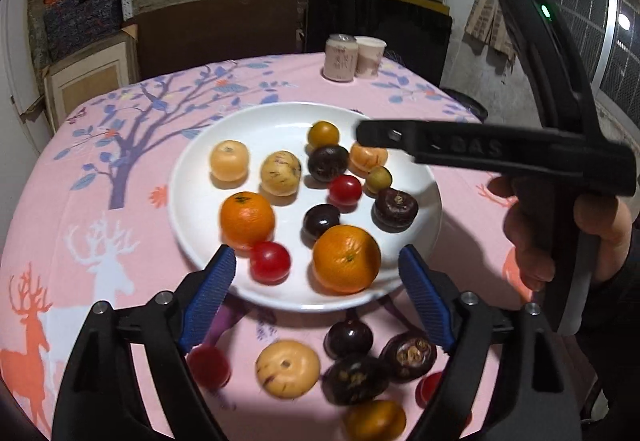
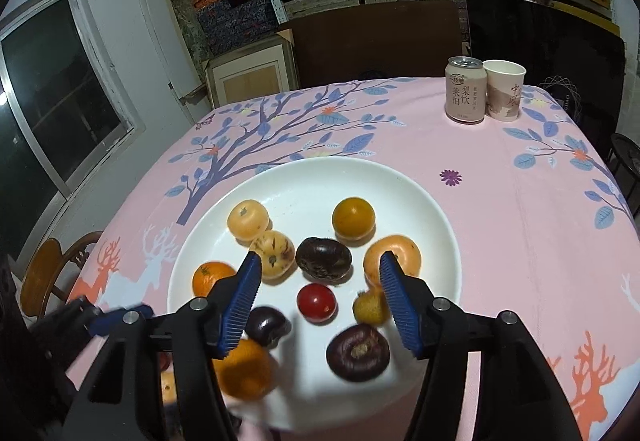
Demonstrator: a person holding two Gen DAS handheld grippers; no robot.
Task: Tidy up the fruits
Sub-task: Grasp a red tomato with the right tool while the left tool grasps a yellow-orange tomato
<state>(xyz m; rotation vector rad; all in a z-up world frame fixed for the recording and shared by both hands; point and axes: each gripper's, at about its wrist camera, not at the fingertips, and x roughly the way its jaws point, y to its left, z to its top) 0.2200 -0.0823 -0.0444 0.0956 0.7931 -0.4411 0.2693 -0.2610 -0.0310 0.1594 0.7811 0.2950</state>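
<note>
Fruit's mostly piled on the white plate (image 1: 192,177) mid-table, with a few stragglers by the near edge. Left gripper (image 1: 316,265) and right gripper (image 2: 320,273) both hang released, nothing pinched.

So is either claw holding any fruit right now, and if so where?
Nothing is held. The left claw and the right claw both stand open above the white plate, pads clear of the fruit.

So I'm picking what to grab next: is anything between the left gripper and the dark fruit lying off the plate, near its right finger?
Nothing visible: the left gripper is open and empty, and the dark fruit lies bare on the tablecloth.
</note>
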